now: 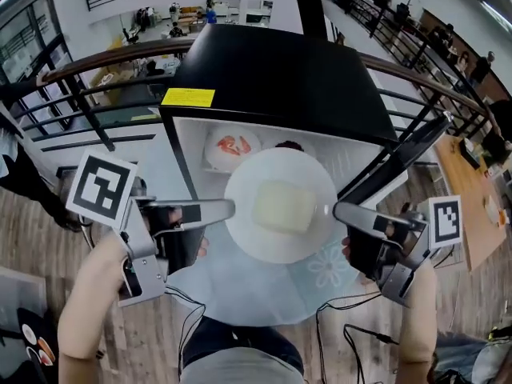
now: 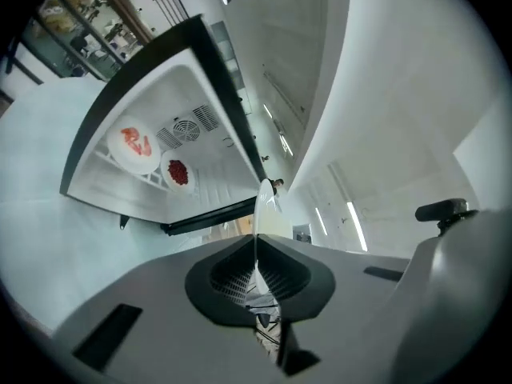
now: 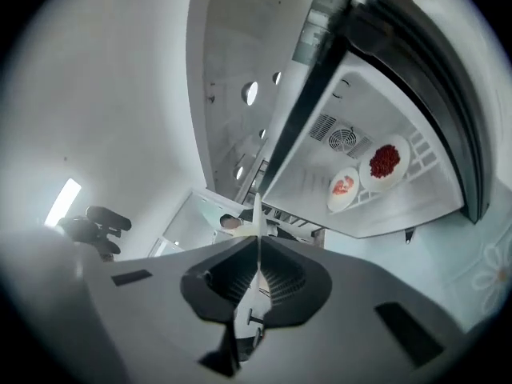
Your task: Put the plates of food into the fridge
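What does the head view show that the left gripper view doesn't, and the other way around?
Only the head view: the pale yellow food on the white plate, the right gripper on its right rim, the yellow label on the fridge. Only the left gripper view: the fan grille on the fridge's back wall, and the plate's rim edge-on between the left gripper's shut jaws. Both: the open fridge with two filled plates on its shelf.

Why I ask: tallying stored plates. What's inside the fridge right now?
Inside the fridge, a plate of red-and-white food and a plate of dark red food sit on a wire shelf. In the head view, the held plate covers the interior below.
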{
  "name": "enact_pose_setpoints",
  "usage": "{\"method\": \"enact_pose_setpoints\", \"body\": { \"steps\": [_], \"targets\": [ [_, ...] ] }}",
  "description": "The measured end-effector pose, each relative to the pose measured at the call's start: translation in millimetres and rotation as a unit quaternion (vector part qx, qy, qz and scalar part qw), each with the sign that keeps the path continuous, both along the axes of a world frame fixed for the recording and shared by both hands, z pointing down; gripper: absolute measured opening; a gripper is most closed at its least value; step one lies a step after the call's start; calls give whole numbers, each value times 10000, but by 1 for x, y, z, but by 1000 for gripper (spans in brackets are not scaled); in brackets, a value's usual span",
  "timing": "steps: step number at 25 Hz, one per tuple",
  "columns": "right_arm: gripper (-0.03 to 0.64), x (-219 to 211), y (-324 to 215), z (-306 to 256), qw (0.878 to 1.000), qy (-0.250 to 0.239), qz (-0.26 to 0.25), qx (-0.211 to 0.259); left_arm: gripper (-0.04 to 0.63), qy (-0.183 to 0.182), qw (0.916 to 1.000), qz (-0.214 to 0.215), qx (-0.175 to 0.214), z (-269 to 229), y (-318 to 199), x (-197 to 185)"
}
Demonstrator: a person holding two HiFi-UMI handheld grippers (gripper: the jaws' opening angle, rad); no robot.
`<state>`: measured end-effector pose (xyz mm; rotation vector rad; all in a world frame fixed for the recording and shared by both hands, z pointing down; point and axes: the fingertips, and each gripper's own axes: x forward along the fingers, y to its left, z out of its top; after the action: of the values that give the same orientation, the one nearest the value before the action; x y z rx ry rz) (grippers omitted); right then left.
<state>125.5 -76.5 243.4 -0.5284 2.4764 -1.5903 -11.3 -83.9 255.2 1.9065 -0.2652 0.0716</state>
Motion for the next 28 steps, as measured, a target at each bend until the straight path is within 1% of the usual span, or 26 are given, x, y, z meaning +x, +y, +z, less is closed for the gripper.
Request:
{"method": "enact_pose_setpoints", "body": {
  "steps": [3,8,11,13,16,19,21,24,26,28],
  "targets": [
    [23,-9,5,34,9996,-129,106,-209,15,106,9992,-235,-289,38,10,-10],
    [23,-19,4,96,9968,-283,350,-655,15,97,9958,-633,-657,99,21,-19],
    [21,-20,3,134,9927,-491,562,-944,15,92,9916,-848,-975,139,26,-22],
    [21,-22,0,159,9909,-470,678,-1066,15,149,9878,-976,-1206,165,27,-24],
    [21,-23,-5,189,9886,-420,858,-1164,15,264,9825,-1204,-1393,195,25,-25],
    [21,-21,-13,212,9870,-347,1004,-1205,15,396,9782,-1447,-1435,212,21,-25],
    [21,-21,-20,225,9865,-294,1062,-1213,15,346,9777,-1584,-1338,223,16,-26],
    [21,-19,-34,243,9844,-386,1172,-1251,15,324,9769,-1786,-1126,239,1,-28],
    [21,-17,-46,258,9828,-455,1296,-1234,15,375,9751,-1927,-1036,250,-10,-26],
    [21,-17,-55,275,9806,-464,1469,-1210,15,322,9721,-2085,-1026,266,-19,-25]
  ]
}}
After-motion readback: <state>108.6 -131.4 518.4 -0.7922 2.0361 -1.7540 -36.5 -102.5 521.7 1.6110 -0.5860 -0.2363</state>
